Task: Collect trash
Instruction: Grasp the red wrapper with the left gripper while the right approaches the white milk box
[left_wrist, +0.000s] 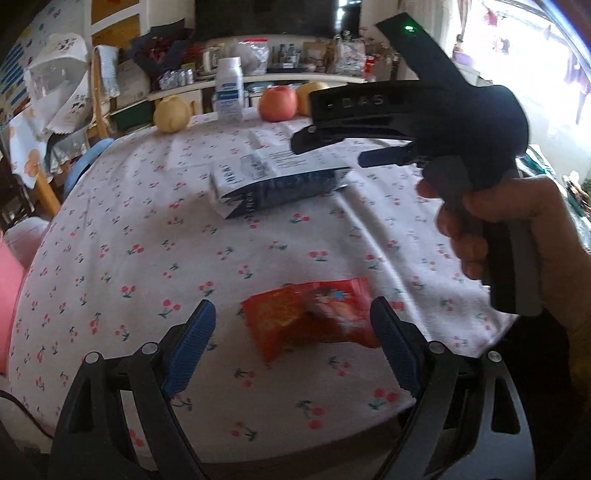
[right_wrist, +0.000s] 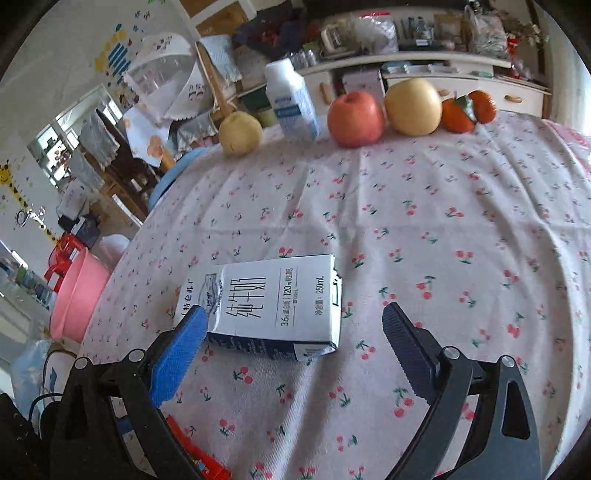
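- The red snack wrapper (left_wrist: 314, 317) is crumpled and shiny, printed in orange and red with a small cartoon figure; it lies flat on the cherry-print tablecloth (left_wrist: 147, 229), between the blue-padded fingers of the left gripper (left_wrist: 293, 345), which are spread wide and, as far as the blur allows, not touching it.
- The milk carton (right_wrist: 273, 306) is white with a dark blue base and black lettering, lying on its side near the table's middle.
- The right gripper (right_wrist: 295, 347) is spread open too, its left pad (right_wrist: 184, 347) just at the carton's near corner.
- Two pieces of trash: one wrapper, one carton.
- At the far edge: one white bottle (right_wrist: 293, 101), one red apple (right_wrist: 356, 118), two yellow pears (right_wrist: 413, 107), two small oranges (right_wrist: 469, 110).
- One pink basin (right_wrist: 77, 295) sits beside the table.
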